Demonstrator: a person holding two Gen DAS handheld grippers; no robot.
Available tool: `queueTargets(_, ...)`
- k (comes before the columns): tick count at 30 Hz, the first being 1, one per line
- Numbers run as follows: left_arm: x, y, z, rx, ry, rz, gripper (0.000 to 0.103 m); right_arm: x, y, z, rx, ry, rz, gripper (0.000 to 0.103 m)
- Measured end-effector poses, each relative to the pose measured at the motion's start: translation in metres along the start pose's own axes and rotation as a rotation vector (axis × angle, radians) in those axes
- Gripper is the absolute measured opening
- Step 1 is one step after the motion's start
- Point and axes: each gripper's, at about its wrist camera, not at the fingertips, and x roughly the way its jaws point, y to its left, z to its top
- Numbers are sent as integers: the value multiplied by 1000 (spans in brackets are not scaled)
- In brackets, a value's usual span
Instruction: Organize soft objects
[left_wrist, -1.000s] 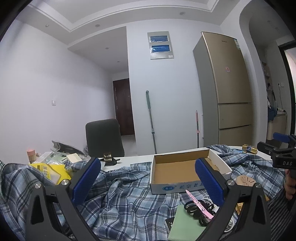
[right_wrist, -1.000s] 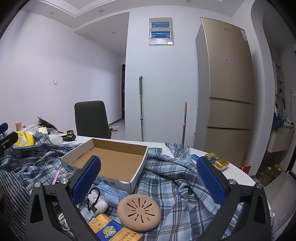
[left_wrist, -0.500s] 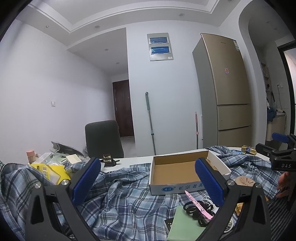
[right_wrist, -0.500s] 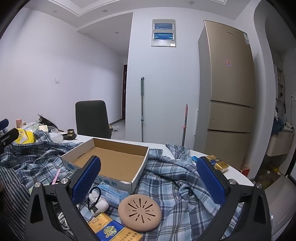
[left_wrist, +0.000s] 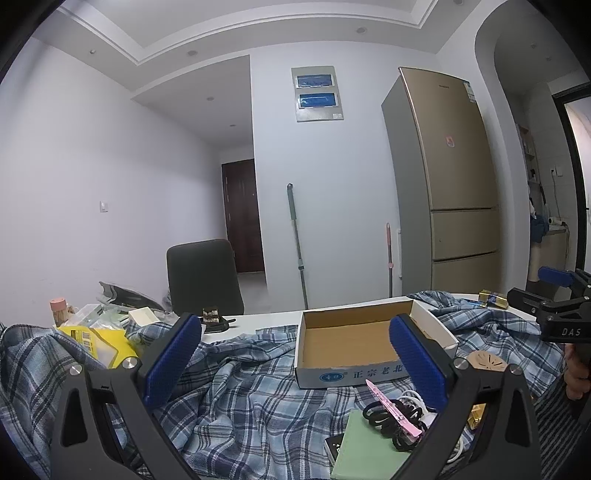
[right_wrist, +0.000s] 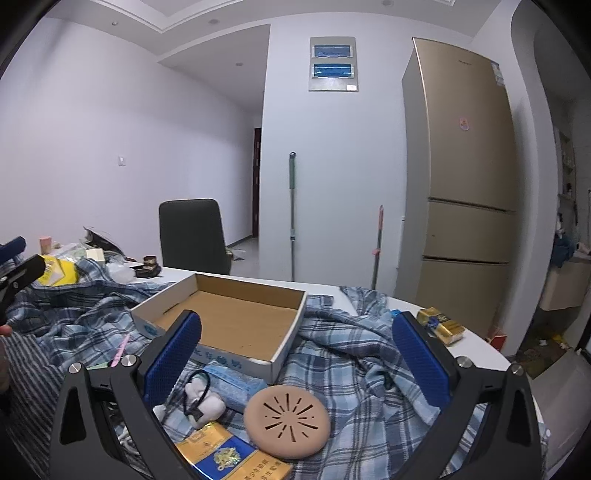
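Note:
A crumpled blue plaid cloth (left_wrist: 240, 391) (right_wrist: 351, 373) covers most of the white table. An empty cardboard box (left_wrist: 354, 341) (right_wrist: 236, 319) sits on the cloth. My left gripper (left_wrist: 295, 354) hovers open above the cloth, left of the box, holding nothing. My right gripper (right_wrist: 297, 350) is open too, above a round tan pad (right_wrist: 286, 421), a small white plush (right_wrist: 203, 404) and a blue tissue pack (right_wrist: 236, 384). Black hair ties (left_wrist: 391, 415) and a pink clip (left_wrist: 393, 402) lie by a green pad (left_wrist: 365, 446). From the left wrist view the right gripper (left_wrist: 546, 302) shows at the far right.
A yellow bag (left_wrist: 96, 341) and jars crowd the table's left end. Gold packs (right_wrist: 441, 326) lie near the right edge, and a blue-and-gold carton (right_wrist: 229, 458) lies in front. A dark chair (right_wrist: 192, 236), two mops and a gold fridge (right_wrist: 461, 184) stand behind the table.
Both grippers have risen slightly, so the table contents sit a little lower in both views. Neither gripper has closed or taken hold of anything.

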Motion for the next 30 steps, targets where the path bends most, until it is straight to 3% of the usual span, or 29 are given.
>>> queueTargets(16,-2,2,2,-7,-7,4,103,4,0,-1,-3,4,-29,103)
queueTargets(21,-12,2,7,-8,-57,-1,103,2,4,1,-17,1,-24,103)
queueTargets(27,-22,-10,40,7,0,-128,103,-26,22,31,-78,-49,37,103)
queueTargets(30,-25,-18,60,7,15,-126,103,-39,31,52,-80,-73,52,103)
